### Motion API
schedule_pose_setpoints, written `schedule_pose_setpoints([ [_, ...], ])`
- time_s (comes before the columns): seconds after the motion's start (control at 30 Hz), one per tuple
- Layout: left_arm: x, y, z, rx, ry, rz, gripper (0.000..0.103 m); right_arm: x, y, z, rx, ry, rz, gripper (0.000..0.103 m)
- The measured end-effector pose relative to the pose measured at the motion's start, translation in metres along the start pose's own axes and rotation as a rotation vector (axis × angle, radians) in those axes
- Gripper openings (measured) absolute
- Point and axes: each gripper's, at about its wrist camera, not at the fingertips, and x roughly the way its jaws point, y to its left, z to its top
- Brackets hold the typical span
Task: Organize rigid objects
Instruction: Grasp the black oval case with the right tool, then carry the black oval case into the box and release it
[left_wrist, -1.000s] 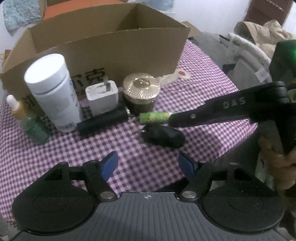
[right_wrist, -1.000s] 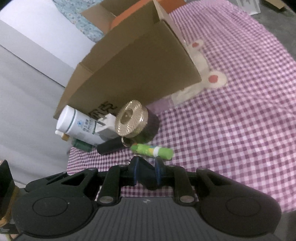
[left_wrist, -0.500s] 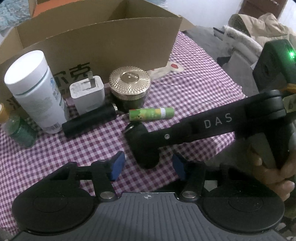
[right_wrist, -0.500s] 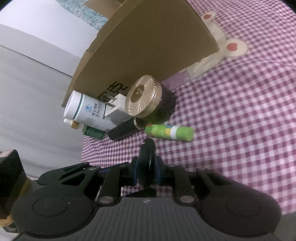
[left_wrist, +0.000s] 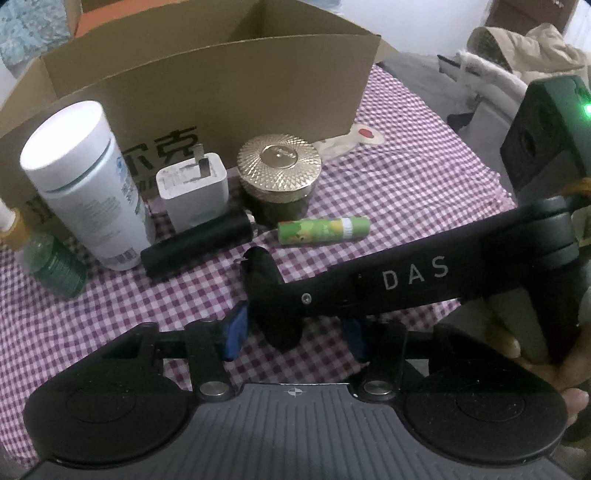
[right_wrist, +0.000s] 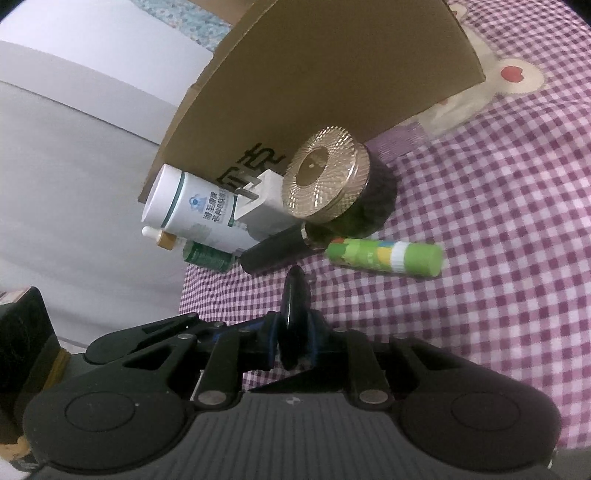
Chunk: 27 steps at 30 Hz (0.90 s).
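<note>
My right gripper (right_wrist: 292, 341) is shut on a black oval object (right_wrist: 294, 295), held edge-up just above the checked cloth. In the left wrist view the same black object (left_wrist: 260, 267) and the right gripper's arm (left_wrist: 406, 280) sit between my left gripper's open blue fingers (left_wrist: 234, 328). My left gripper (left_wrist: 293, 330) is open and empty. Behind it lie a green glue stick (left_wrist: 323, 229), a black tube (left_wrist: 197, 246), a gold-lidded jar (left_wrist: 279, 166), a white plug adapter (left_wrist: 192, 188), a white bottle (left_wrist: 83, 181) and a small green bottle (left_wrist: 55, 264).
An open cardboard box (left_wrist: 207, 74) stands behind the row of objects on the purple checked tablecloth (left_wrist: 406, 177). Clothes (left_wrist: 517, 55) lie off the table at the right. The table's left edge shows in the right wrist view (right_wrist: 183, 288).
The right gripper closed on the black object, lifted and turned it on edge, and drew it back towards the left gripper. The left view moved closer to the objects.
</note>
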Motion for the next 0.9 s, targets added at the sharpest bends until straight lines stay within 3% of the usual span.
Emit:
schedule_pose_setpoints([
  [0.27, -0.060, -0.008, 0.007, 0.043, -0.140, 0.013, 0.052, -0.020, 0.050, 0.004, -0.108, -0.066, 0.002, 0.018],
  [0.4, -0.099, -0.006, 0.029, 0.066, -0.244, 0.046, 0.053, -0.038, 0.090, 0.024, -0.205, -0.132, 0.026, 0.018],
  [0.53, -0.121, 0.006, 0.060, 0.067, -0.294, 0.081, 0.053, -0.045, 0.120, 0.058, -0.264, -0.165, 0.052, 0.018],
  [0.67, -0.122, 0.025, 0.093, 0.045, -0.292, 0.110, 0.054, -0.033, 0.137, 0.101, -0.280, -0.142, 0.069, 0.018],
  [0.9, -0.081, 0.066, 0.146, -0.023, -0.166, 0.129, 0.054, 0.012, 0.115, 0.176, -0.173, -0.018, 0.063, 0.017],
])
